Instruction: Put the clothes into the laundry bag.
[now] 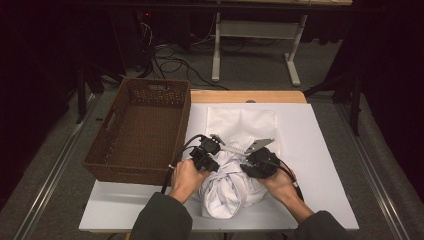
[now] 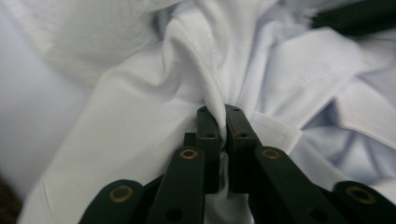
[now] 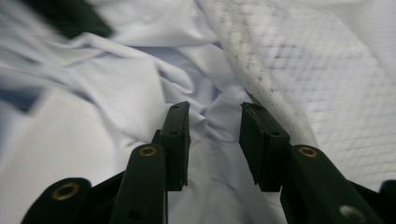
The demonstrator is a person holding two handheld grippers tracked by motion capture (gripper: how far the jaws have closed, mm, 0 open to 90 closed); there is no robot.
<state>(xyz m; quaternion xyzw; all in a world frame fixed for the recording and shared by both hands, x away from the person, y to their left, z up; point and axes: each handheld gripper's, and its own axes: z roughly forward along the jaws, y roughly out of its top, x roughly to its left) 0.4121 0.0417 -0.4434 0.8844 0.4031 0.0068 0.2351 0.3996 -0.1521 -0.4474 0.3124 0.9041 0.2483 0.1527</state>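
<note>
A crumpled white garment (image 1: 231,181) lies bunched at the front middle of the white board, with a flat part (image 1: 241,122) spread behind it. My left gripper (image 1: 206,156) presses into its left side; in the left gripper view the gripper (image 2: 223,122) is shut on a raised fold of the white garment (image 2: 140,121). My right gripper (image 1: 260,165) rests against the bundle's right side. In the right gripper view the gripper (image 3: 214,125) stands open, its jaws either side of a wrinkle in the cloth (image 3: 93,107), beside a mesh and lace panel (image 3: 327,79).
A brown wicker basket (image 1: 108,161) stands on the left, partly off the white board (image 1: 320,150). The wooden table edge (image 1: 250,96) runs behind. Beyond it are a desk frame (image 1: 255,30) and cables (image 1: 170,62) on the floor.
</note>
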